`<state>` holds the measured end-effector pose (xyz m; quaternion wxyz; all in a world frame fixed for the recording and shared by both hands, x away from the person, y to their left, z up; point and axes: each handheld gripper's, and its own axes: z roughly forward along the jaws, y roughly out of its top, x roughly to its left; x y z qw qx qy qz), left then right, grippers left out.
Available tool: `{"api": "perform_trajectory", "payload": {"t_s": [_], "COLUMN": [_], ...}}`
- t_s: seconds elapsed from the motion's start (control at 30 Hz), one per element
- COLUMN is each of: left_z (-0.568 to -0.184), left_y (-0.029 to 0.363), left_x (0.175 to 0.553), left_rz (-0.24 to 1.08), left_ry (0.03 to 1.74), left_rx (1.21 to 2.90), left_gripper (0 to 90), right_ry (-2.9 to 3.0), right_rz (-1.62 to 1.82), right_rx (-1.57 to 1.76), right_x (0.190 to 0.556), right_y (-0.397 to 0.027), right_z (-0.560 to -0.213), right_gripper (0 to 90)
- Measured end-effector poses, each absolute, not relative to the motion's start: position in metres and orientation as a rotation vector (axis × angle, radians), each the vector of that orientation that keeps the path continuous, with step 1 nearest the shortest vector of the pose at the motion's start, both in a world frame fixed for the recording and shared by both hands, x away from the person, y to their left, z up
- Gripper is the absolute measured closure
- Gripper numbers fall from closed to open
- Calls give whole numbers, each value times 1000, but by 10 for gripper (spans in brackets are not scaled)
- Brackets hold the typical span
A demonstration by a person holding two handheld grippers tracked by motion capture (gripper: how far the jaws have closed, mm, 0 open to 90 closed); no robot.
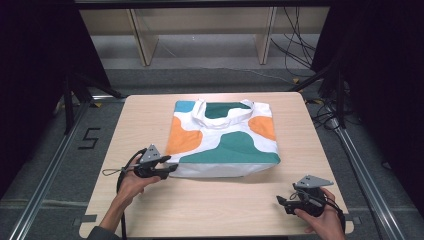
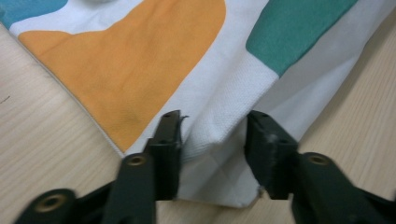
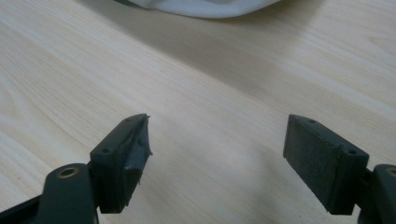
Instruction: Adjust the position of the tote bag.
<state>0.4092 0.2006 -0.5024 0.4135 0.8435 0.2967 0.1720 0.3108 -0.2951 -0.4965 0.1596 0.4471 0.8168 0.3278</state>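
Nearest the person, the right gripper hovers low over the bare front right part of the wooden table, its 2 jaws spread wide with nothing between them; in the right gripper view only pale wood grain lies under the gap, and a white edge of the bag shows farther off.

A little farther in, at the left, the left gripper sits at the near left corner of the tote bag. In the left gripper view the 2 jaws stand on either side of that corner, and a puckered fold of white fabric bulges between the pads, which touch the cloth on both sides.

The tote bag lies flat in the middle of the table, handles toward the far edge. It is white canvas with large rounded patches: orange, dark teal green, and 1 blue patch at the far left corner. Its 2 white handles loop across the upper part.
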Motion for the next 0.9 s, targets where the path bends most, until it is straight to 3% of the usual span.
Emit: {"api": "perform_trajectory", "payload": {"t_s": [0.17,0.2,0.6,0.7,0.9], "left_z": [-503,-503,-500,-499,-498], "left_y": [195,194,152,140,123], "left_x": [405,404,368,362,353], "left_rz": [462,472,313,287,286], "left_ry": [736,736,682,672,675], "left_rx": [2149,2158,2191,2189,2186], "left_gripper": [812,824,845,841,839], "right_ry": [2336,2334,2363,2347,2308], "right_rz": [943,934,950,957,958], "right_rx": [1280,1262,1251,1240,1334], "right_x": [311,311,312,314,310], "right_y": [-295,-296,-300,-301,-297], "right_z": [-497,-497,-495,-496,-494], "right_gripper": [249,250,262,312,308]}}
